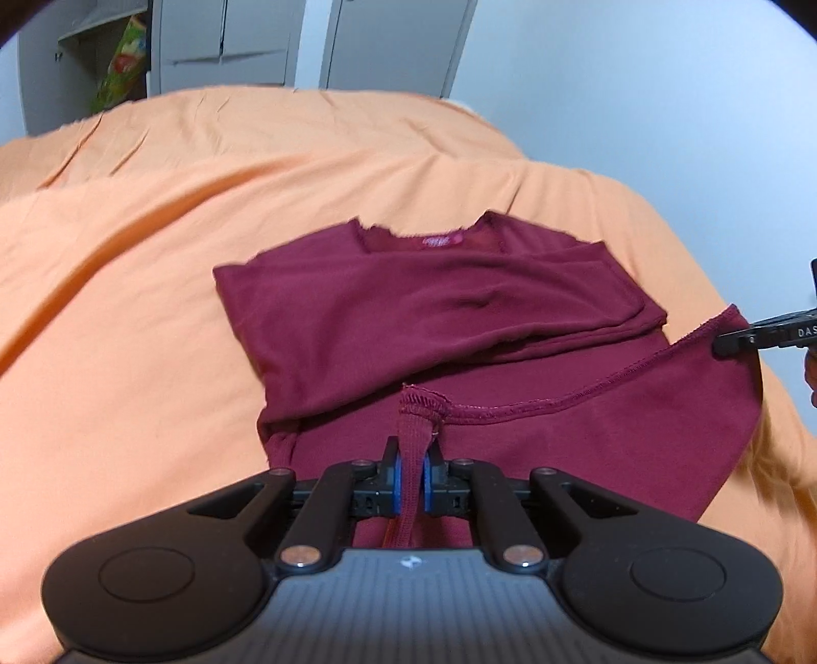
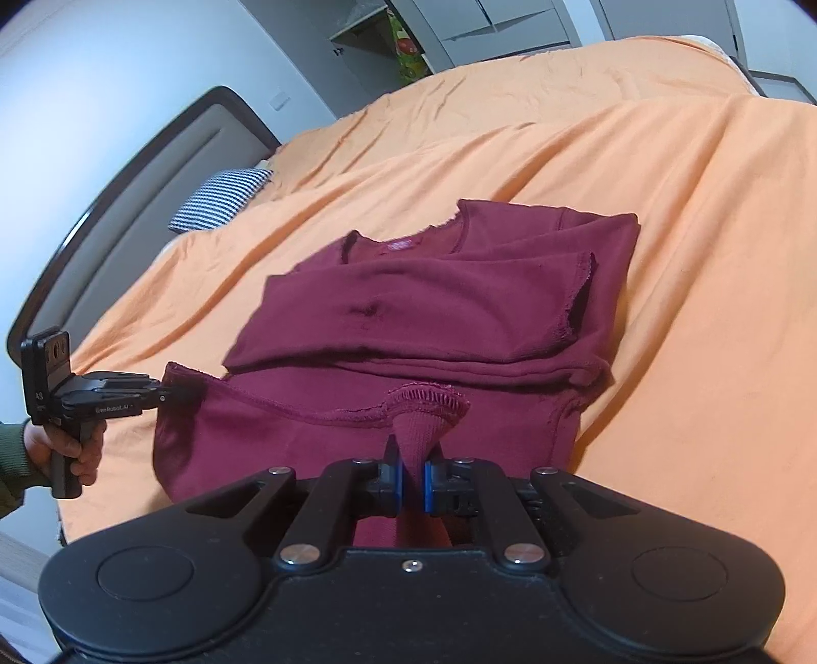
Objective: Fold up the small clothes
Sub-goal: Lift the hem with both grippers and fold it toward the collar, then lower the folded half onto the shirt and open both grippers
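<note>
maroon shirt (image 1: 418,306) on orange bedspread (image 1: 153,230), sleeves folded across, hem bunched

Orange-covered bed (image 2: 664,214), dark headboard (image 2: 153,168), striped pillow (image 2: 219,199), grey wardrobes (image 1: 230,46).

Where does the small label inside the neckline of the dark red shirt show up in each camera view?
Left wrist view: small pink neck label, upper centre, at the far collar.
Right wrist view: same label, upper centre, slightly left.
Shared landmark: dark puckered crease on the folded maroon cotton shirt.
</note>
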`<move>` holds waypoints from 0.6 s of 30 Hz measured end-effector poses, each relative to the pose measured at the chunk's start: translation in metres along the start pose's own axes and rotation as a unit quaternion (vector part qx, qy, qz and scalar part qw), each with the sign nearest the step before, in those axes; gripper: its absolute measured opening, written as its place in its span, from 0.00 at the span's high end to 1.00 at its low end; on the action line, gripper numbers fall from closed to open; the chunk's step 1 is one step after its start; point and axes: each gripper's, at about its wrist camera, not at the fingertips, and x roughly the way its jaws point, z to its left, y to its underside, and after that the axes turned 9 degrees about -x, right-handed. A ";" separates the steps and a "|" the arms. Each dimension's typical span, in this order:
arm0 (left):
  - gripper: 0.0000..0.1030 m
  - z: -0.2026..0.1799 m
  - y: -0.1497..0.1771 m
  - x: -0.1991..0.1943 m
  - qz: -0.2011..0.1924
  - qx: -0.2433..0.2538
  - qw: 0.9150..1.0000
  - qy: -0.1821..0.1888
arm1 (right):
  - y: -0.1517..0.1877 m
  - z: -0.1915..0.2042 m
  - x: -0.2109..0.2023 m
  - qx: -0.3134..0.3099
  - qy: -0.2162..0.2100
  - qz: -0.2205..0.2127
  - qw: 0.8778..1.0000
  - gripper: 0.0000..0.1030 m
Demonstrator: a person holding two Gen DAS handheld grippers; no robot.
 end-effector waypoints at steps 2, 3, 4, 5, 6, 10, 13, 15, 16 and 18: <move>0.93 0.003 -0.006 -0.003 -0.013 -0.009 1.000 0.004 | -0.001 -0.002 -0.003 0.003 0.000 -0.008 1.000 0.93; 0.93 0.005 -0.011 -0.005 -0.021 -0.016 1.000 0.006 | -0.003 -0.003 -0.005 0.005 0.002 -0.014 1.000 0.93; 0.93 0.008 -0.019 -0.007 -0.030 -0.026 0.999 0.011 | -0.006 -0.004 -0.006 0.008 0.004 -0.022 1.000 0.93; 0.93 0.011 -0.028 -0.008 -0.043 -0.035 0.998 0.018 | -0.011 -0.006 -0.007 0.012 0.005 -0.032 0.999 0.93; 0.93 0.013 -0.039 -0.010 -0.055 -0.042 0.997 0.023 | -0.017 -0.008 -0.009 0.017 0.004 -0.044 0.999 0.93; 0.93 0.024 -0.091 0.007 -0.085 -0.038 0.996 0.015 | -0.056 -0.019 -0.004 0.021 0.011 -0.086 0.996 0.93; 0.93 0.039 -0.128 0.042 -0.083 -0.047 0.995 -0.003 | -0.098 -0.034 0.019 0.020 0.031 -0.097 0.995 0.93; 0.93 0.049 -0.146 0.066 -0.079 -0.064 0.995 -0.013 | -0.122 -0.047 0.041 0.020 0.048 -0.091 0.995 0.93; 0.93 0.051 -0.153 0.076 -0.080 -0.069 0.994 -0.018 | -0.132 -0.055 0.053 0.021 0.056 -0.086 0.994 0.93; 0.93 0.056 -0.164 0.094 -0.082 -0.080 0.993 -0.020 | -0.149 -0.065 0.076 0.028 0.075 -0.077 0.994 0.93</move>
